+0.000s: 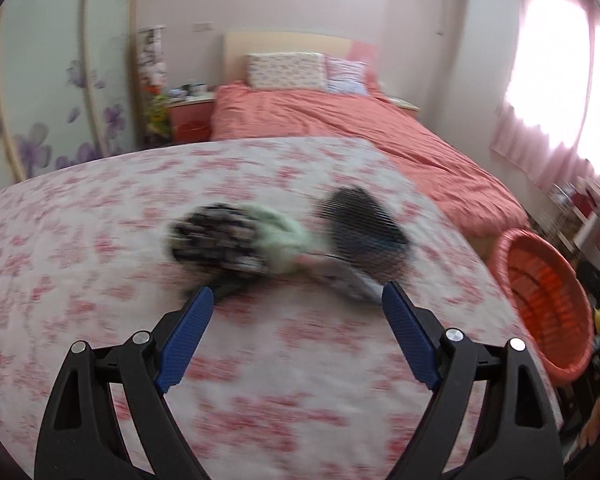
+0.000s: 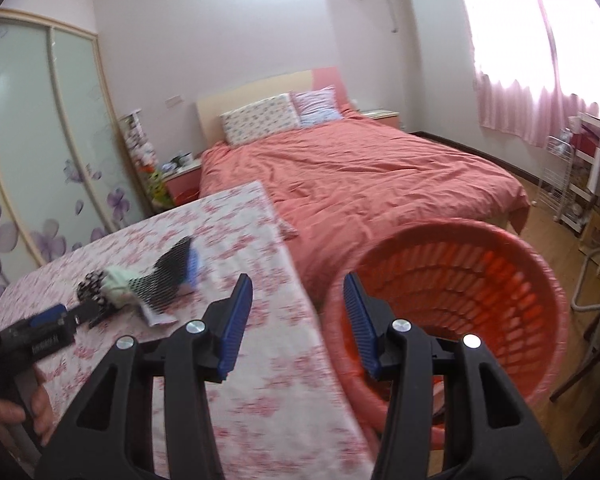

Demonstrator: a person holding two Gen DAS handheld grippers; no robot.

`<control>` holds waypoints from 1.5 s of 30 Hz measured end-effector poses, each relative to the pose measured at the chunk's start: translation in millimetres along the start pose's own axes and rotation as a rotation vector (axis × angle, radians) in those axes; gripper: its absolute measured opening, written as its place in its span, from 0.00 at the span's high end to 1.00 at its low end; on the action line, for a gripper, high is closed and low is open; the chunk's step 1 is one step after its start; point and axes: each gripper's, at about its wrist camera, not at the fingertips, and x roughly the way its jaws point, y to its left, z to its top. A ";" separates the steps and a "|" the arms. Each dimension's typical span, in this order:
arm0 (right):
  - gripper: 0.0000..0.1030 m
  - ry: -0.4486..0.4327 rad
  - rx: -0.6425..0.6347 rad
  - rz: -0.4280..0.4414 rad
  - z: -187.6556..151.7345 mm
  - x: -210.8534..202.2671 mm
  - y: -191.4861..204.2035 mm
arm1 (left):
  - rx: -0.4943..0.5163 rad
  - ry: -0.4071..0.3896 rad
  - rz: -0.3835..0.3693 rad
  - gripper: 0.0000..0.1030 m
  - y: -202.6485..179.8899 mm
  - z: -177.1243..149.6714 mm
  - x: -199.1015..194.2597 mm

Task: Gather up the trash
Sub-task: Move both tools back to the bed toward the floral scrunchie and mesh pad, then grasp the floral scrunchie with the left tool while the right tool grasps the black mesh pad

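Observation:
A small heap of trash [image 1: 284, 242] lies on the table with the pink flowered cloth [image 1: 100, 272]: a black-and-white patterned piece, a pale green wad and a black mesh piece. It also shows in the right wrist view [image 2: 148, 284]. My left gripper [image 1: 298, 300] is open and empty, just short of the heap; it also shows in the right wrist view [image 2: 66, 316]. My right gripper [image 2: 298, 284] is open and empty, above the table's right edge beside the orange plastic basket [image 2: 460, 300]. The basket looks empty.
The basket [image 1: 548, 304] stands on the floor right of the table. A bed with a coral cover [image 2: 360, 172] lies beyond. A sliding wardrobe [image 2: 40, 140] is at the left. A white rack [image 2: 572, 176] and a chair stand at the right.

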 end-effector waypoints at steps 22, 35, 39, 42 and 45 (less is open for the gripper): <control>0.55 0.086 -0.089 0.027 -15.8 27.9 40.3 | -0.129 0.078 0.043 0.96 42.2 22.8 45.6; 0.61 0.122 -0.106 0.098 -10.3 50.9 75.8 | -0.138 -0.032 0.152 0.96 115.2 21.8 -13.7; 0.64 0.154 -0.094 0.130 -2.1 73.0 92.5 | -0.140 -0.033 0.176 0.96 128.5 15.2 -18.8; 0.67 0.183 -0.084 0.143 4.9 93.4 103.7 | -0.149 -0.029 0.178 0.96 135.2 10.8 -21.2; 0.71 0.213 -0.090 0.132 8.1 112.4 112.1 | -0.157 -0.024 0.173 0.96 139.4 7.1 -22.0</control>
